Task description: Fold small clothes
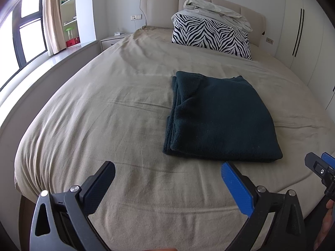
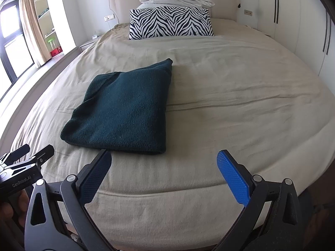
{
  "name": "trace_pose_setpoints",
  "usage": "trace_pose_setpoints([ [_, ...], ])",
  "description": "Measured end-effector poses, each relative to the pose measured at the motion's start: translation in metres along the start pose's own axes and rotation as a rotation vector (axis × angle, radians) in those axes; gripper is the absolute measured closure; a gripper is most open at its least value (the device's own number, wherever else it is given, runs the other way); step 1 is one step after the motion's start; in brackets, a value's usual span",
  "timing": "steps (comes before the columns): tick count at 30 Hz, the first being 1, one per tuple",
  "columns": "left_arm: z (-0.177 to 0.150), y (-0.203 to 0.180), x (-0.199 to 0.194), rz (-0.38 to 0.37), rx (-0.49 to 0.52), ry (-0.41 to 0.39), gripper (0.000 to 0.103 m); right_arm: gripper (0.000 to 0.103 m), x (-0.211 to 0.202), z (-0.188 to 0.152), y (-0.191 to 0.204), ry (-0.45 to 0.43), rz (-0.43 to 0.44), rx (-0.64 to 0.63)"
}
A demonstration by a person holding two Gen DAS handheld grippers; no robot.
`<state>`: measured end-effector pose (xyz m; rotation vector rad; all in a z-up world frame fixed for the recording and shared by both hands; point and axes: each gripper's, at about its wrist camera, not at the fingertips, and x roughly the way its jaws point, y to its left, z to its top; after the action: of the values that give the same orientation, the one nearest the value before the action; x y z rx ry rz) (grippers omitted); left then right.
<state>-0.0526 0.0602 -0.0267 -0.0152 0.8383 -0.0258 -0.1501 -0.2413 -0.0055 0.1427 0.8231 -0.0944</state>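
Note:
A dark green knitted garment (image 1: 219, 117) (image 2: 127, 106) lies folded into a flat rectangle on the beige bedsheet (image 1: 108, 108) (image 2: 240, 96). My left gripper (image 1: 167, 171) hovers open over the sheet, just short of the garment's near edge and a little to its left, nothing between its fingers. My right gripper (image 2: 164, 161) is open too, near the garment's front right corner, holding nothing. Each gripper shows at the edge of the other's view: the right one (image 1: 320, 167) and the left one (image 2: 27, 156).
A zebra-print pillow (image 1: 209, 34) (image 2: 170, 22) with a crumpled pale blanket (image 1: 217, 12) on it leans at the padded headboard (image 1: 159, 6). A window and shelves stand left, white wardrobe doors (image 1: 301, 31) right. A hand (image 2: 12, 207) grips the left tool.

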Motion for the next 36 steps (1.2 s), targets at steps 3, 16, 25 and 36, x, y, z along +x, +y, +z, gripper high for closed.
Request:
trace_pose_setpoints([
  [3,-0.0005,-0.0002,0.0013,0.0,0.003,0.003,0.0,0.0,0.0,-0.0008,0.0003,0.0,-0.001,0.0],
  [16,-0.0025,-0.0002,0.0031,-0.002,0.004,0.01,0.0,0.0,0.0011,-0.0031,-0.0002,0.006,-0.002,0.003],
  [25,-0.0044,0.0002,0.004,0.0,0.007,0.014,0.0,0.0,0.0027,-0.0053,-0.0017,0.011,-0.002,0.006],
  [36,-0.0045,0.0002,0.0042,-0.001,0.008,0.015,0.0,0.0,0.0038,-0.006,-0.0028,0.013,-0.002,0.007],
])
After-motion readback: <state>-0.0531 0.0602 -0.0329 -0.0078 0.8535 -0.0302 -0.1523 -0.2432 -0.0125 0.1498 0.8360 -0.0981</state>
